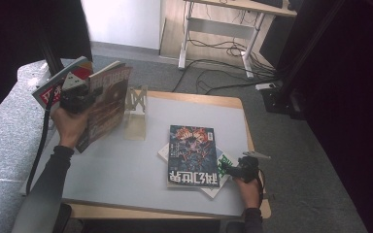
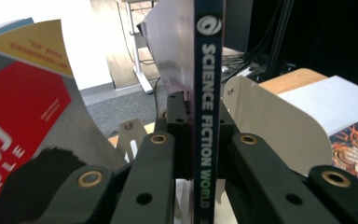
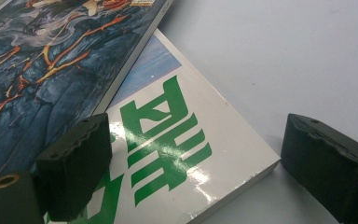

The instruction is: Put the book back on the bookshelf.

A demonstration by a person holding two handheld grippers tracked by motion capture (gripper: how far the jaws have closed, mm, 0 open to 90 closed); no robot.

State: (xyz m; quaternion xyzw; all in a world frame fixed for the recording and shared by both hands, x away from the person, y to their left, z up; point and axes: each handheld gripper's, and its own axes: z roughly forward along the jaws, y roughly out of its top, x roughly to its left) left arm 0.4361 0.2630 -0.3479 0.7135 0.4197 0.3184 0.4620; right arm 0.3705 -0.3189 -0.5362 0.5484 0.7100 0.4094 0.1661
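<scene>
My left gripper (image 1: 75,100) is raised over the table's far left corner and is shut on the spine of a magazine (image 1: 108,103), which stands upright. In the left gripper view the jaws (image 2: 199,137) clamp a dark blue spine that reads SCIENCE FICTION WORLD (image 2: 208,60). A red, yellow and grey magazine (image 1: 58,81) (image 2: 21,107) stands close beside it on the left. My right gripper (image 1: 234,171) (image 3: 200,149) is open, low at the stack's right corner. One pad (image 3: 77,168) hovers over the white magazine with green characters (image 3: 177,135). The other pad sits over bare table.
A pale metal bookend (image 1: 137,114) (image 2: 270,128) stands on the grey table mat (image 1: 126,165) just right of the held magazine. A dark blue magazine (image 1: 193,155) (image 3: 51,56) lies on top of the white one (image 1: 222,180). Cables and a desk frame (image 1: 213,29) lie beyond the table.
</scene>
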